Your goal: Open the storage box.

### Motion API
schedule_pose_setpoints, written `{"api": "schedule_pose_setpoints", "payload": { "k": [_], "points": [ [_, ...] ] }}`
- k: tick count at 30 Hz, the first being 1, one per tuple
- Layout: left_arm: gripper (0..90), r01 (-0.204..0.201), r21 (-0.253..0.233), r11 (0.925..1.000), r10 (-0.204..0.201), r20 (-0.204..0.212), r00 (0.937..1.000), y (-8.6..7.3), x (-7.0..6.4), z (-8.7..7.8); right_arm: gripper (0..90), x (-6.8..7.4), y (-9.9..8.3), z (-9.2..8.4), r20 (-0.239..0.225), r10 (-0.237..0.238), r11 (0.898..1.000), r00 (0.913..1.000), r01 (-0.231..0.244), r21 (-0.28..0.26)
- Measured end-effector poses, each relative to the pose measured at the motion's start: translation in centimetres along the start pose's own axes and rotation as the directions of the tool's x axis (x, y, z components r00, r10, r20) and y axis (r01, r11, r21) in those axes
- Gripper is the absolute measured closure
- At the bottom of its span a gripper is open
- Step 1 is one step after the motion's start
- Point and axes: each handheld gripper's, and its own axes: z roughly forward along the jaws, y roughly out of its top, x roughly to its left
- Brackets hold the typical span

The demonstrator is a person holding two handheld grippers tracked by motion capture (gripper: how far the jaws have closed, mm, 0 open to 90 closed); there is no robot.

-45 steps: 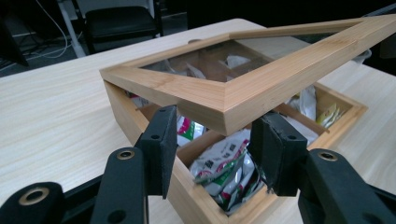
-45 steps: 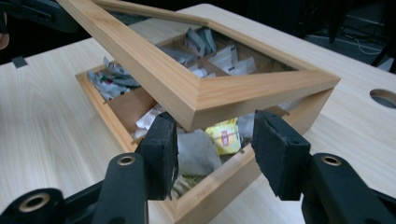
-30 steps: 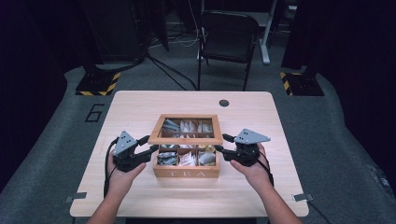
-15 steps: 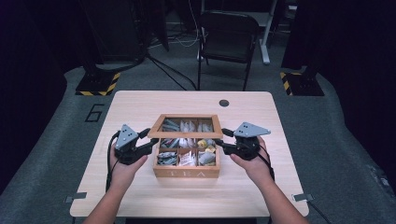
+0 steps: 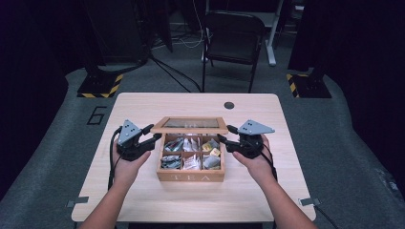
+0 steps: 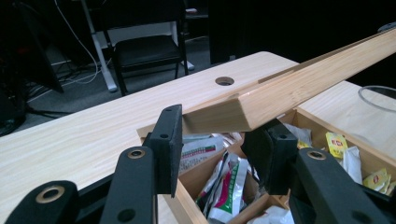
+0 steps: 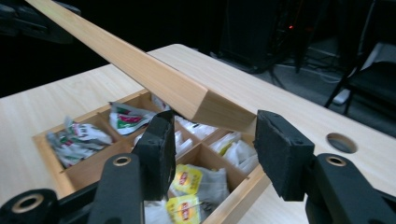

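Item: left hand-held gripper, jaws just closing, clamped on lid corner at 9 o'clock. Right hand-held gripper: pads astride the 3 o'clock corner, contact unclear. Tea box at bench centre. Risk: lopsided hold; half-raised lid slips and slams.

The light wooden tea box, divided into compartments stuffed with paper tea bags, lies open between the two grippers. Its glass-paned wooden lid is raised and tilted, one front corner between each gripper's jaws.
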Motion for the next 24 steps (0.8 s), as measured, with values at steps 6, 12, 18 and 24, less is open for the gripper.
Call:
{"api": "schedule_pose_setpoints", "payload": {
  "k": [6, 12, 18, 24],
  "points": [
    [58.2, 0.009, -0.013, 0.9999, -0.009, -0.004, 1.0000, 0.4, 0.2, 0.2, 50.7, -0.3, 0.9, 0.3, 0.027, -0.008, 1.000, 0.9996, 0.008, -0.007],
    [58.2, 0.019, -0.023, 0.9996, -0.019, -0.001, 0.9998, 0.7, 0.3, 0.3, 54.5, -0.6, 1.2, 0.8, 0.045, -0.021, 1.000, 0.9988, 0.021, -0.009],
    [58.0, 0.025, -0.045, 0.9987, -0.024, 0.002, 0.9997, 1.0, 0.8, 0.7, 56.0, -1.2, 1.9, 0.9, 0.038, -0.011, 1.000, 0.9992, 0.011, -0.007],
    [57.3, 0.054, -0.077, 0.9956, -0.053, 0.014, 0.9985, 1.4, 1.4, 1.3, 56.6, -1.7, 2.8, 1.2, 0.037, -0.013, 1.000, 0.9992, 0.013, 0.001]
  ]
}}
